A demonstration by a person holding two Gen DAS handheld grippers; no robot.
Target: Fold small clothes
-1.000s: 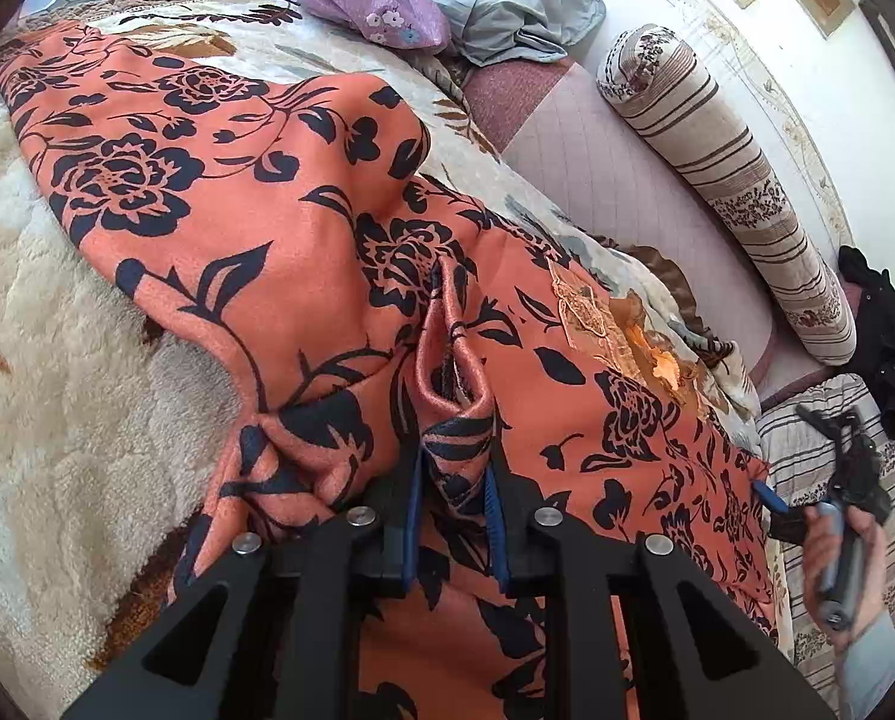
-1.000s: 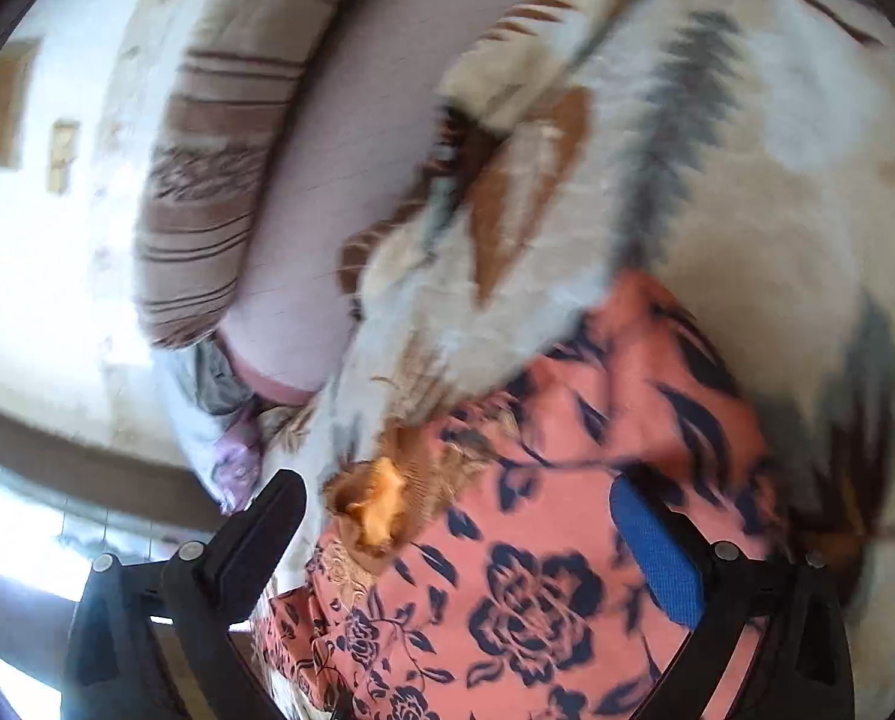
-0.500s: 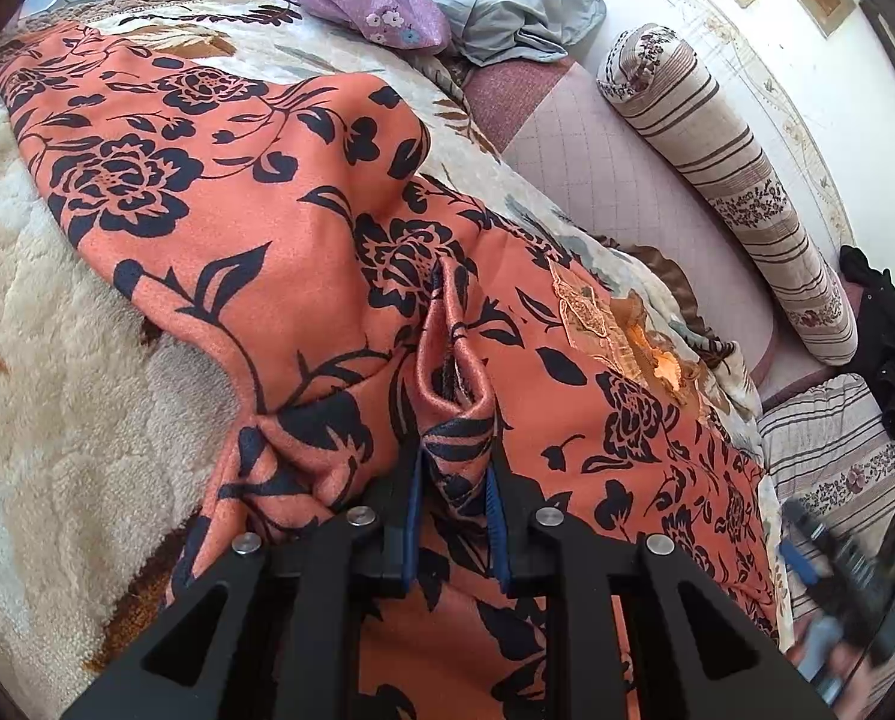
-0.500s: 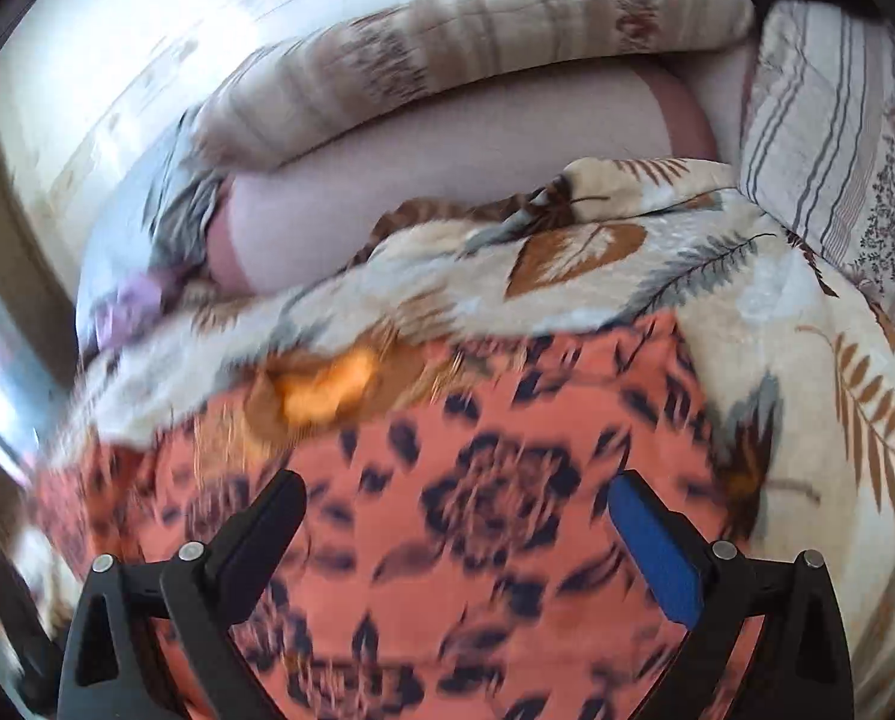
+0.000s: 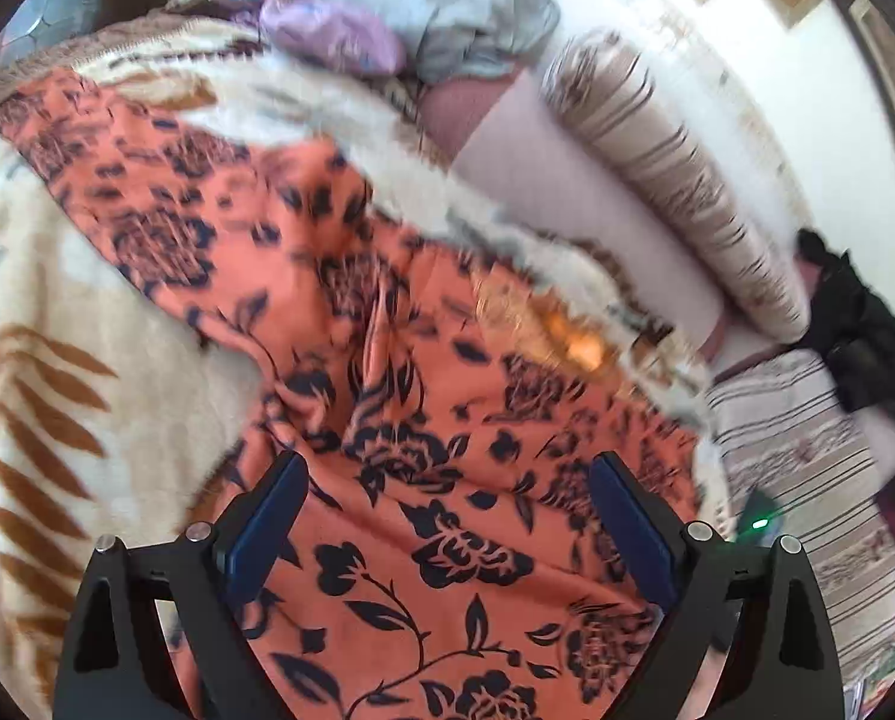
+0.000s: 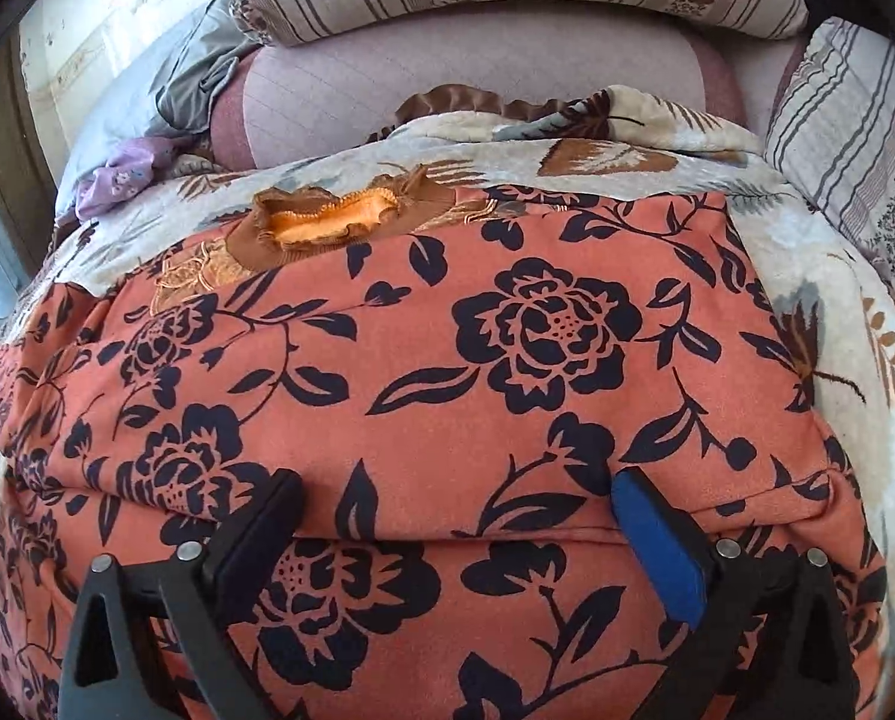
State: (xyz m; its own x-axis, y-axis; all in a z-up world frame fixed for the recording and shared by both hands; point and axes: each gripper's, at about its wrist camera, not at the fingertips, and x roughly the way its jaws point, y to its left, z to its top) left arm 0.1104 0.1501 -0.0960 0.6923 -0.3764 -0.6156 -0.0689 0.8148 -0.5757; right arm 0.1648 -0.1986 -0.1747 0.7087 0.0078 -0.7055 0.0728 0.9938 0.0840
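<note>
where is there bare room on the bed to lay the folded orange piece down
Bare leaf-print blanket lies left of the orange floral garment, and a narrower strip runs between its right edge and the striped pillow. It is crowded at the far left by the purple cloth and grey bedding.

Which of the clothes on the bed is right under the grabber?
The orange garment with black flowers. It lies spread below the right gripper, while the purple floral garment and the grey one sit far away.

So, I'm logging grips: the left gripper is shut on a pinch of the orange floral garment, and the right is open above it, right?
Not quite. The left wrist view shows the left gripper open, its jaws wide apart over the orange floral garment, pinching nothing. The right gripper is open, as you said.
</note>
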